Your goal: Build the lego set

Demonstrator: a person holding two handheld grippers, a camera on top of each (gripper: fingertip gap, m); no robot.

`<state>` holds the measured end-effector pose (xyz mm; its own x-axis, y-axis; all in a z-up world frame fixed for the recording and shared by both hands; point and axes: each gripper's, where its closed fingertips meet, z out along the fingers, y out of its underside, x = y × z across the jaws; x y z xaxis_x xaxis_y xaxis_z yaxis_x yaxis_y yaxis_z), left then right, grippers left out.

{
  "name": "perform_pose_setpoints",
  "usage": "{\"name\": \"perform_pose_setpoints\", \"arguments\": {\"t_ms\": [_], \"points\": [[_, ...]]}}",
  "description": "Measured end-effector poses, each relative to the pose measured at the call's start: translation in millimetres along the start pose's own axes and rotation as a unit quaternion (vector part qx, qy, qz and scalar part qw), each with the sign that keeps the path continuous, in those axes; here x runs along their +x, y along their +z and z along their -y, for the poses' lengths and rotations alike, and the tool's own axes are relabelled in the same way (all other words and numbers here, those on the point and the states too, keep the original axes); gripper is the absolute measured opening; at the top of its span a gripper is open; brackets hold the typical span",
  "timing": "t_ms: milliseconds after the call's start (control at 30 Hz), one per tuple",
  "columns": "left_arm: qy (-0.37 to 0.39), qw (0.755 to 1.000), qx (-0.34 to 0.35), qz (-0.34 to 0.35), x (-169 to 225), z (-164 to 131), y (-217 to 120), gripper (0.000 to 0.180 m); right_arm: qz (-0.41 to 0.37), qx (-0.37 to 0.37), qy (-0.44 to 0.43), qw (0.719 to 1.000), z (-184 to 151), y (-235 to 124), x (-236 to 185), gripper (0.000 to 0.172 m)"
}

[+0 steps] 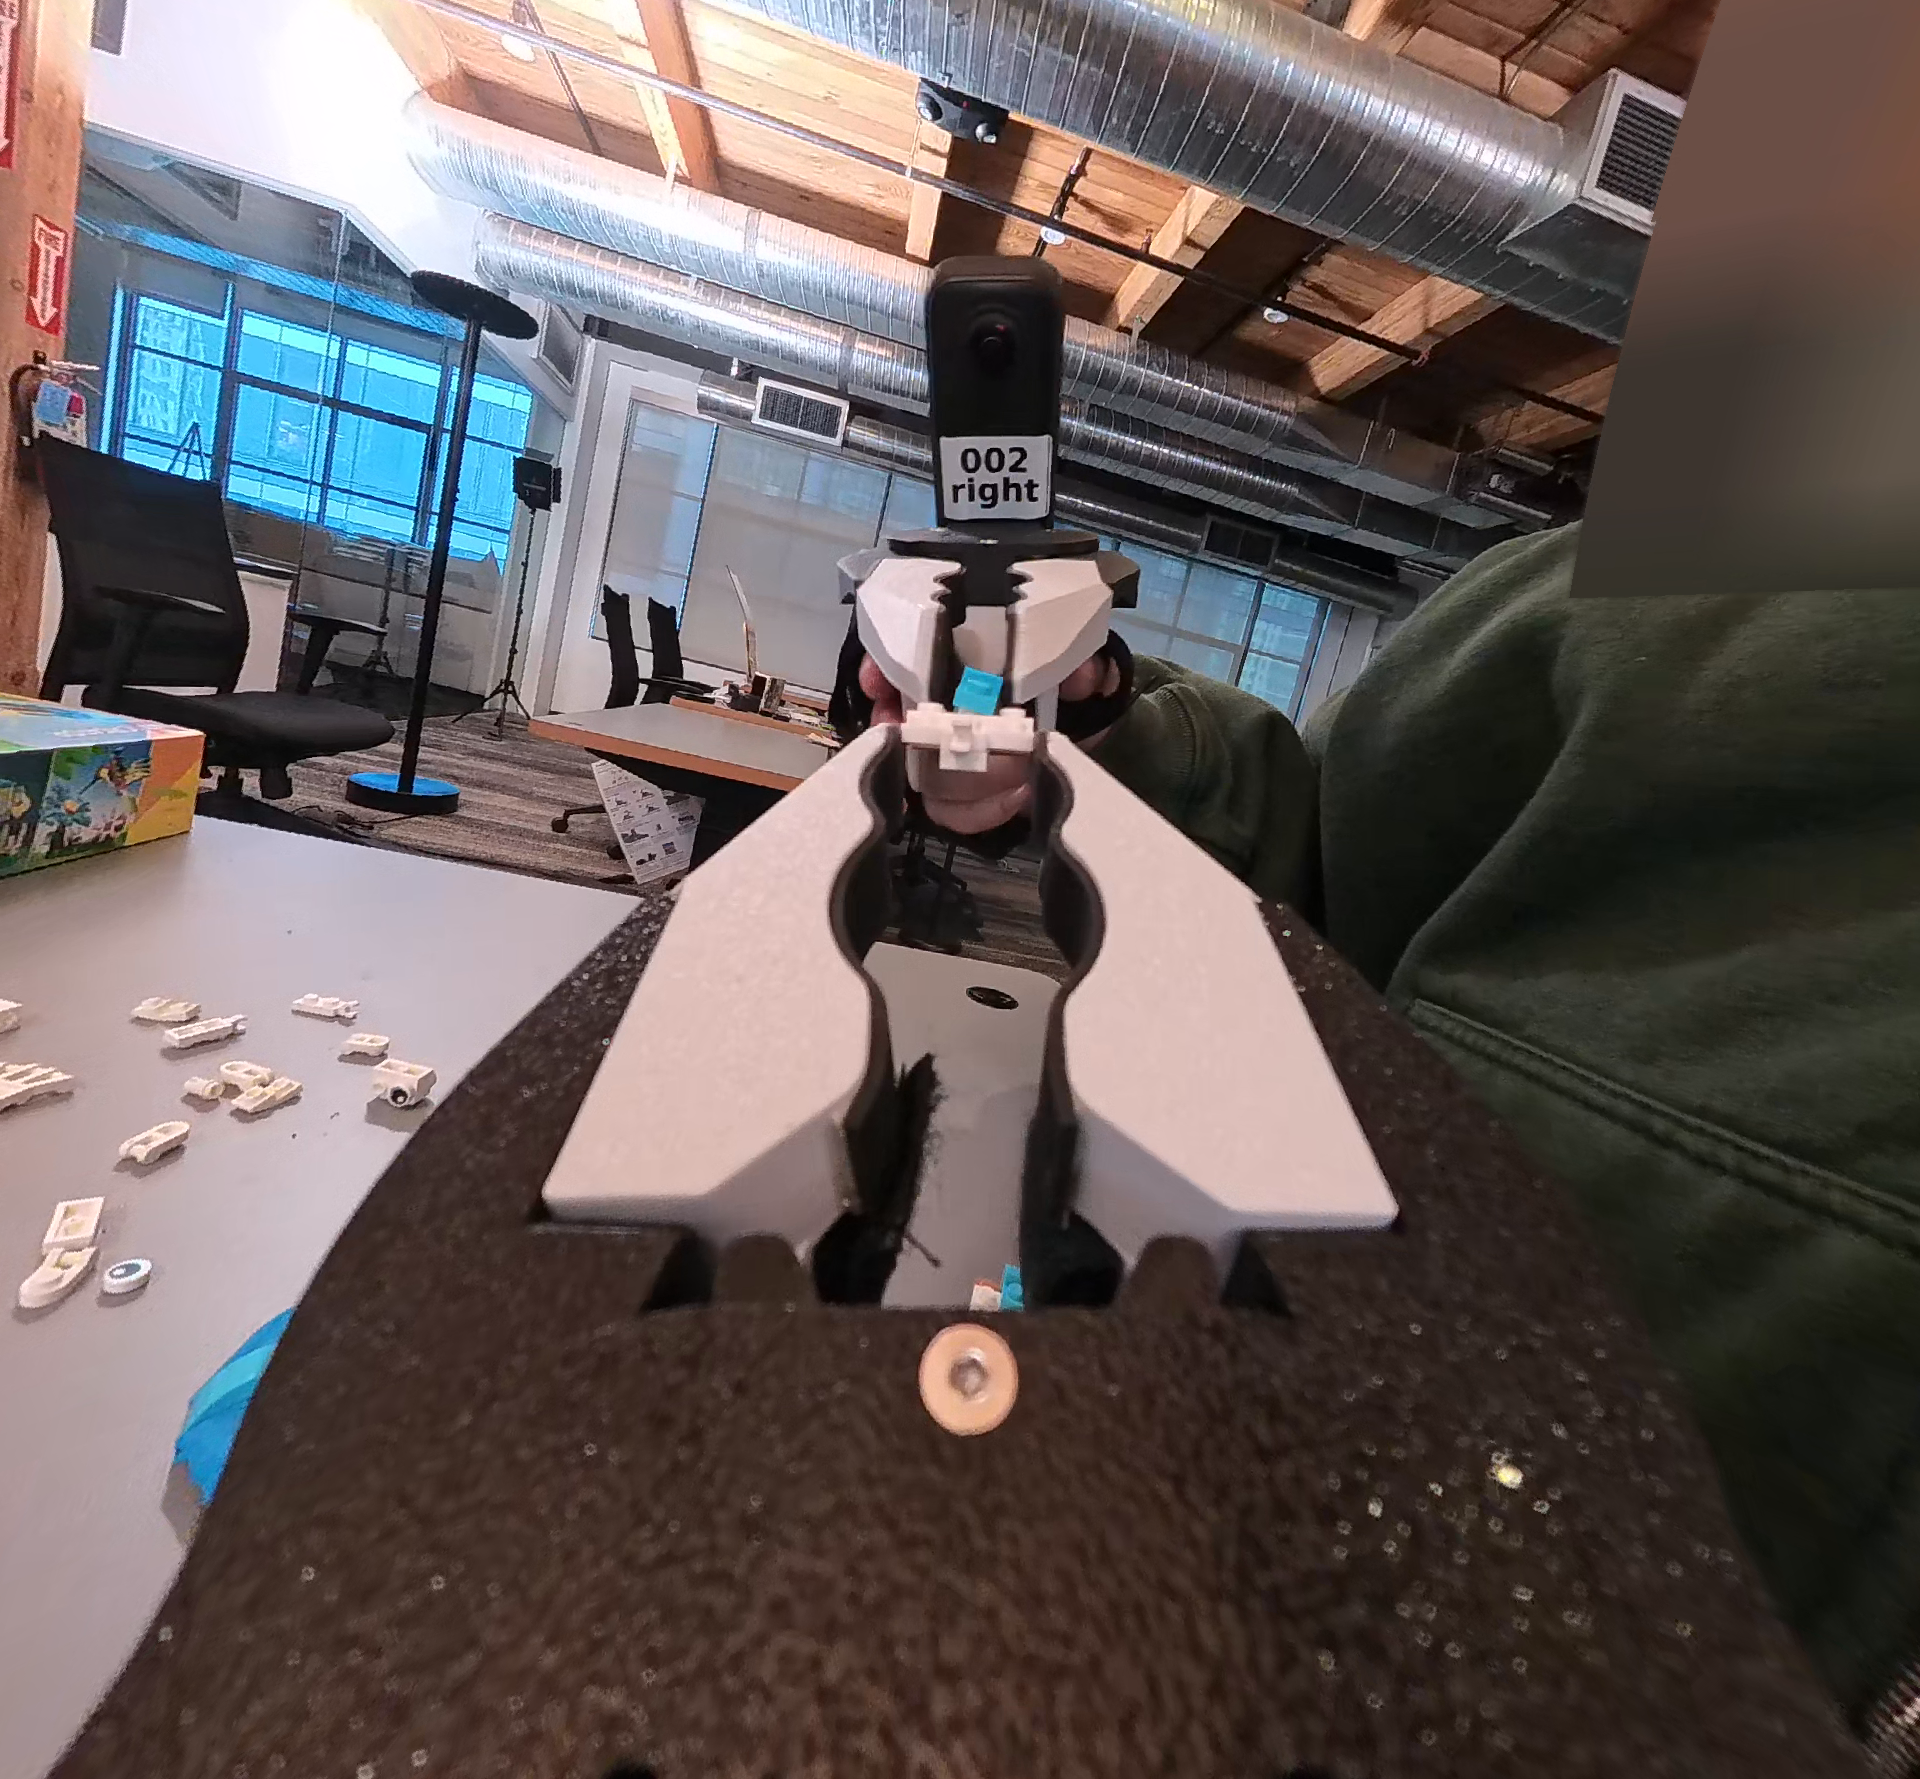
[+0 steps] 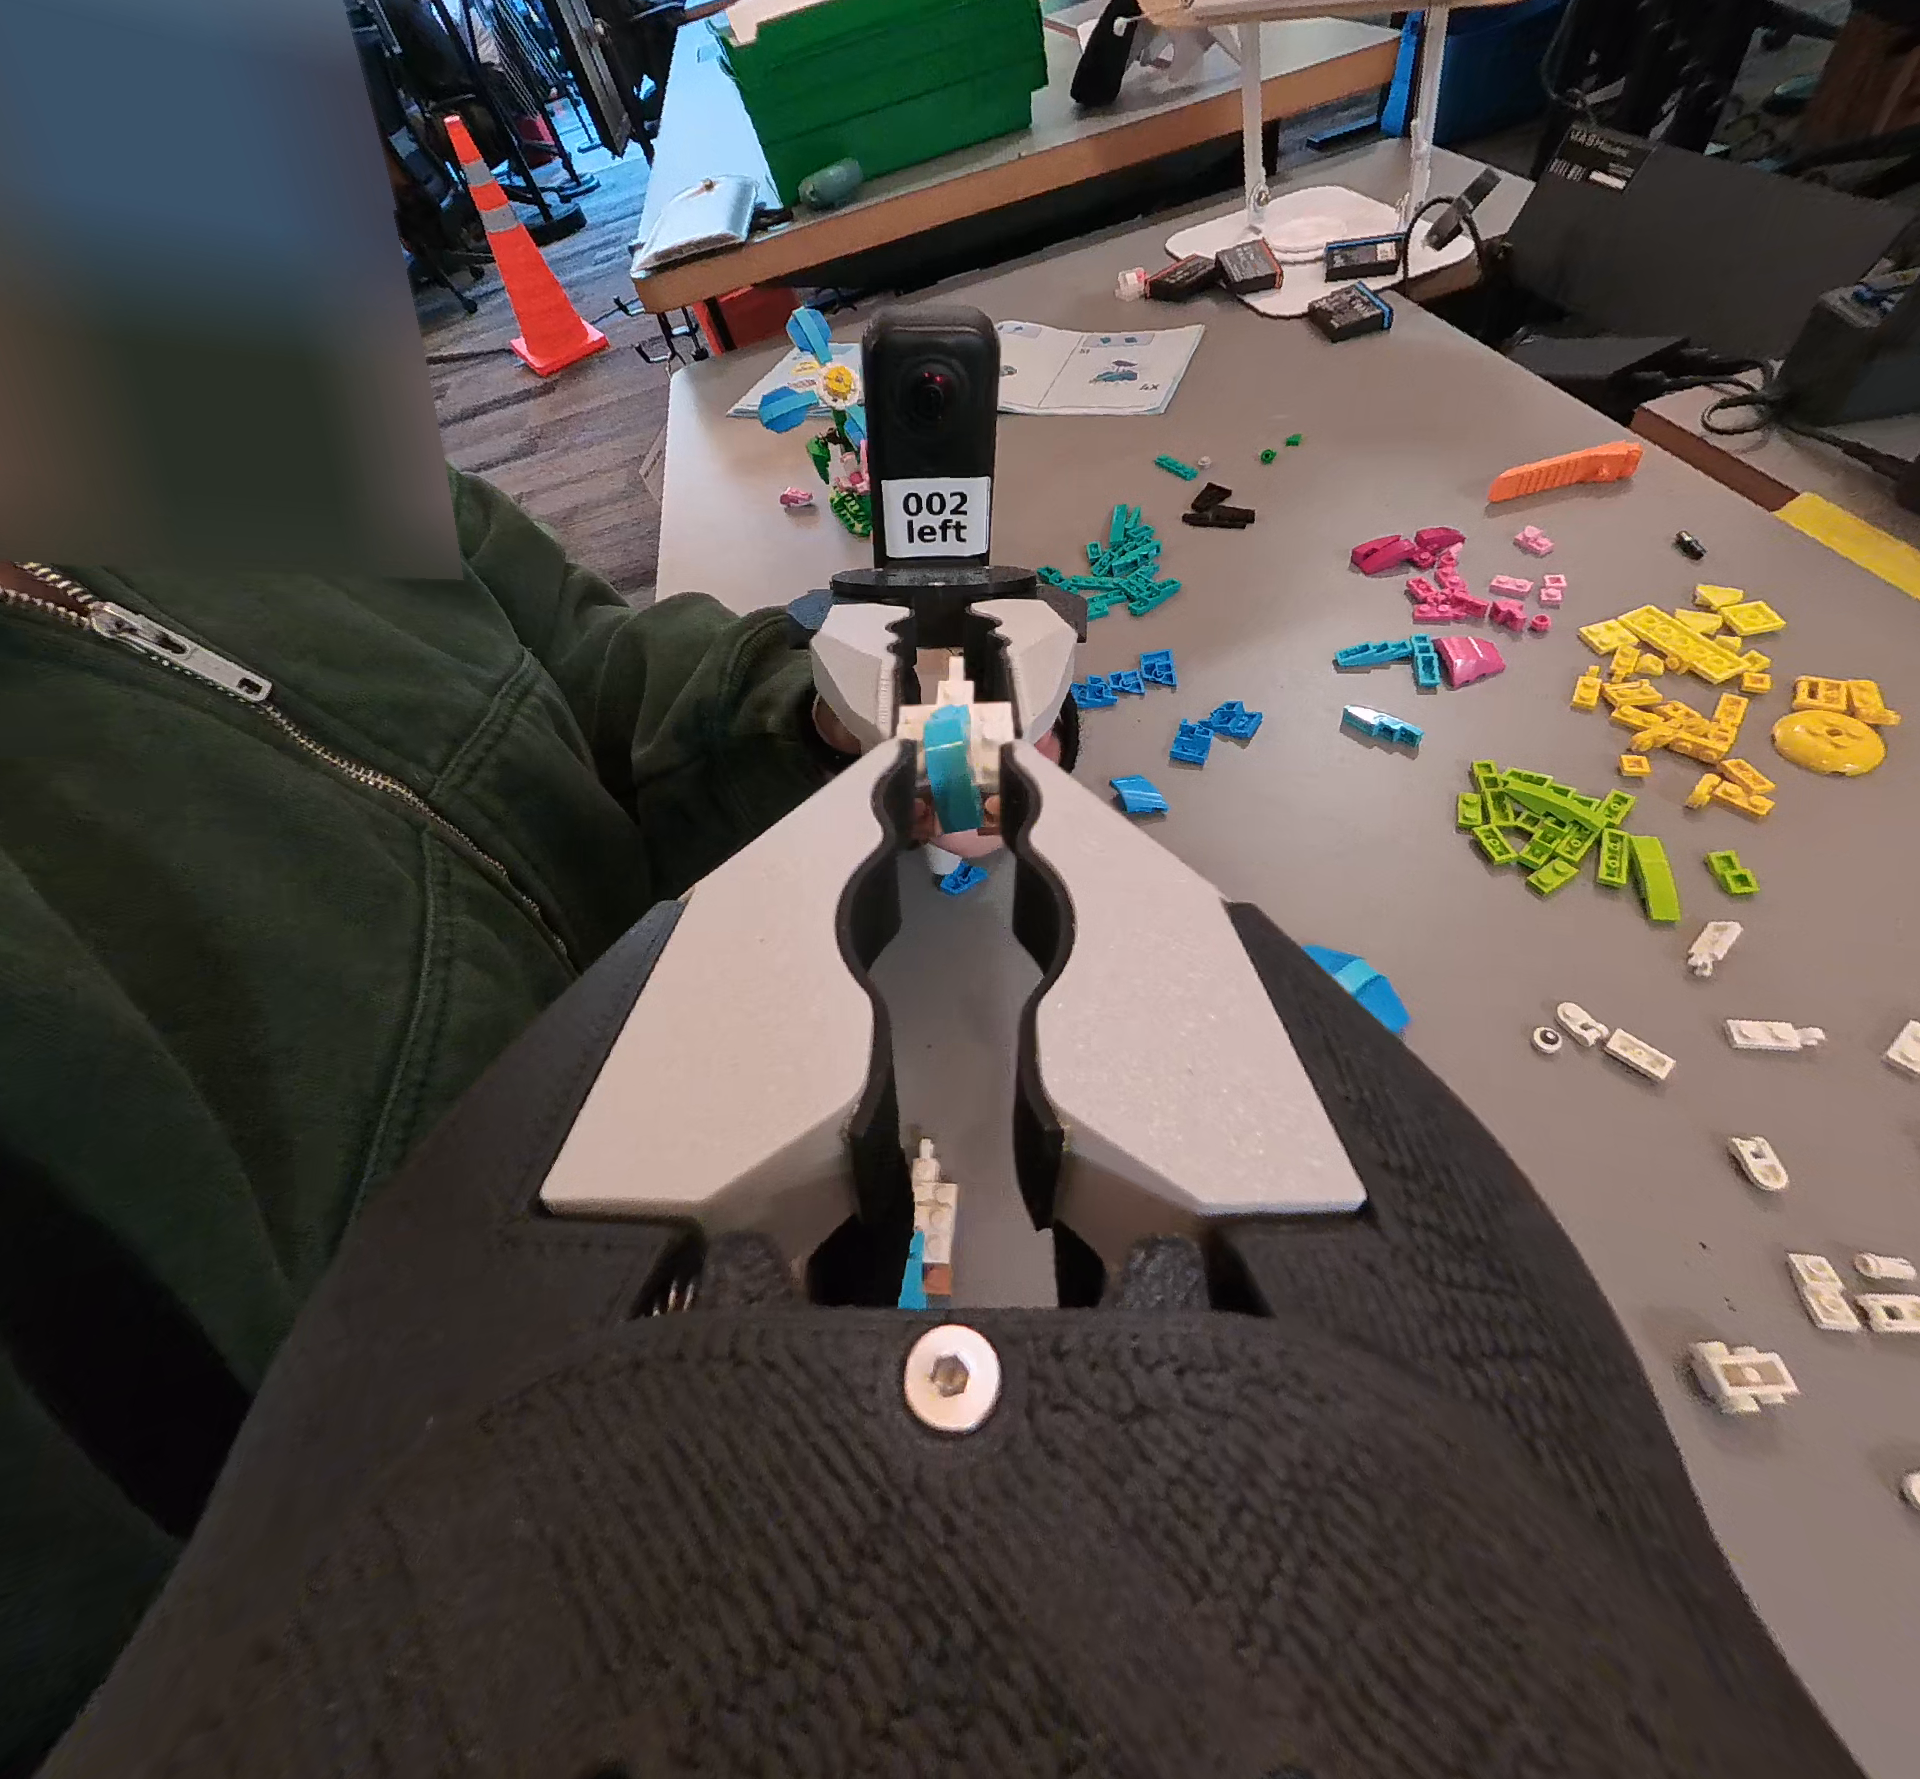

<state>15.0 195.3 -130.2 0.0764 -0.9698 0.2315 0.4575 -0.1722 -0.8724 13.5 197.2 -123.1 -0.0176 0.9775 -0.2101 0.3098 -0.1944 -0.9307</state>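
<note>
On my left wrist feed, the left gripper (image 1: 968, 742) is clamped across one white brick assembly (image 1: 961, 737), its two tips pressing the ends of the white plate. Left of it on the grey table (image 1: 312, 898) I count roughly fourteen loose white pieces (image 1: 249, 1075), one colourful box (image 1: 83, 784) at the far edge, and one black office chair (image 1: 156, 607) behind.

Facing me is the right gripper (image 1: 977, 680), one blue piece (image 1: 977, 690) showing between its fingers just above the white assembly. I cannot tell whether its pads press on that piece: the fingers stand a little apart around it.

On my right wrist feed, that one curved blue piece (image 2: 951, 763) sits between the right gripper's (image 2: 951, 761) tips, against the white assembly held by the left gripper (image 2: 940, 690). Moving rightward across the table: one teal heap (image 2: 1122, 566), two small clusters of blue bricks (image 2: 1127, 680), one pink heap (image 2: 1455, 586), one lime-green heap (image 2: 1558, 815), one yellow heap (image 2: 1704, 680), and one orange brick separator (image 2: 1564, 470).
</note>
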Motion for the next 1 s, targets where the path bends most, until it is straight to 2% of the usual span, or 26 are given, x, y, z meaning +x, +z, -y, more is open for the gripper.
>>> {"name": "perform_pose_setpoints", "arguments": {"t_ms": [67, 133, 233, 300, 367, 467, 667, 767, 867, 1000], "points": [[-0.002, 1.0, 0.001, 0.002, -0.7, 0.2, -0.3, 0.021, -0.001, 0.008, -0.015, 1.0, 2.3, -1.8, -1.5, 0.022], [-0.006, 1.0, 0.003, 0.006, -2.5, 0.5, -0.7, 0.022, -0.013, 0.019, -0.055, 0.998, 6.2, -3.5, -3.4, 0.038], [-0.022, 1.0, 0.001, 0.018, -8.3, -1.4, -1.8, 0.022, -0.076, 0.013, -0.197, 0.977, 8.6, -2.4, -3.7, 0.053], [-0.039, 0.999, -0.001, 0.027, -12.4, -3.0, -2.4, 0.022, -0.139, -0.031, -0.327, 0.934, 4.4, 0.5, -0.1, 0.056], [-0.052, 0.998, -0.002, 0.032, -15.5, -4.7, -2.8, 0.022, -0.198, -0.096, -0.441, 0.87, -2.3, 3.6, 8.1, 0.057], [-0.064, 0.997, -0.006, 0.041, -19.1, -7.2, -3.1, 0.022, -0.244, -0.17, -0.541, 0.787, -10.6, 8.7, 17.0, 0.057], [-0.069, 0.996, -0.013, 0.047, -20.9, -10.0, -2.6, 0.022, -0.26, -0.242, -0.615, 0.704, -24.8, 18.0, 26.3, 0.05], [-0.071, 0.996, -0.014, 0.047, -20.9, -10.4, -2.5, 0.021, -0.269, -0.26, -0.625, 0.685, -28.4, 18.2, 32.4, 0.039], [-0.072, 0.996, -0.02, 0.046, -20.3, -13.3, -1.3, 0.022, -0.279, -0.25, -0.619, 0.69, -23.7, 16.1, 33.0, 0.023], [-0.084, 0.996, -0.012, 0.039, -19.3, -11.6, -1.2, 0.022, -0.286, -0.241, -0.609, 0.699, -20.0, 13.8, 32.3, 0.02]]}}
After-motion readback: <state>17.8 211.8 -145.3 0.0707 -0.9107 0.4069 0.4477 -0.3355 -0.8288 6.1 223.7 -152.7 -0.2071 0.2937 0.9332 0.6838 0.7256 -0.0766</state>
